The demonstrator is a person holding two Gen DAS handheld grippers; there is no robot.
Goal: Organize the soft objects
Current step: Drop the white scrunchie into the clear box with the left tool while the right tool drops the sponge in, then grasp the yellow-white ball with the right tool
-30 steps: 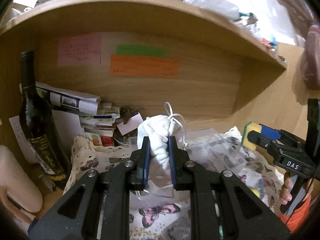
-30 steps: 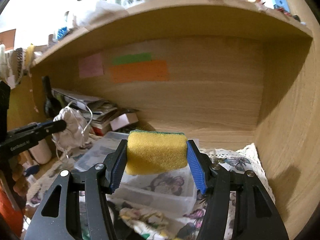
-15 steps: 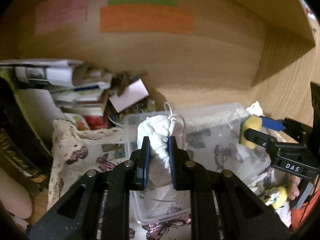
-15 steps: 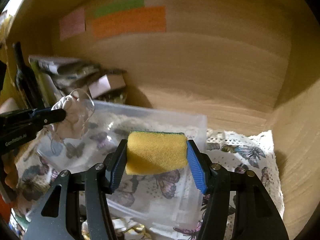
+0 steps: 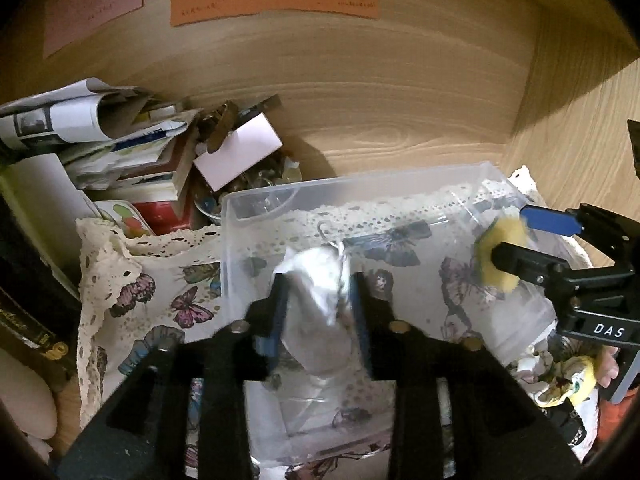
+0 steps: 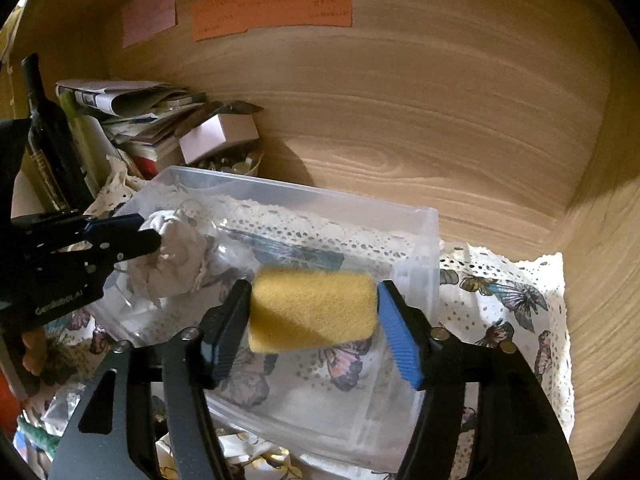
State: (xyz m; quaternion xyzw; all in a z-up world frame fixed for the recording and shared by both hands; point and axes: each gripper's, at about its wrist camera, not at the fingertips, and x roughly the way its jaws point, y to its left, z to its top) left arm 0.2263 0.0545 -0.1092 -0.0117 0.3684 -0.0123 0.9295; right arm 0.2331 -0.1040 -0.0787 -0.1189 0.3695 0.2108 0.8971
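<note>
Both claws have just been opening over the clear plastic bin point(image 6: 424, 240); the right claw point(image 6: 316, 324) stands released, a gap beside the yellow sponge point(image 6: 312, 312) between its pads, while the left claw point(image 5: 318, 308) has loosened around the white cloth bundle point(image 5: 316, 280), though blur hides whether its pads touch it. The likely trouble: the bundle's cord point(image 5: 326, 232) may snag a pad and drag it out; the springy sponge could bounce against the bin wall and tumble onto the butterfly cloth point(image 6: 512, 292).

The storage box point(image 6: 424, 240) is clear, glossy plastic. The sponge point(image 6: 312, 308) is yellow, porous, matt foam. The bundle point(image 5: 316, 280) is white crumpled cloth. The lace-edged cover point(image 6: 516, 292) is printed fabric. The shelf wall point(image 6: 440, 120) is matt wood-grain laminate carrying paper notes point(image 6: 272, 4).
</note>
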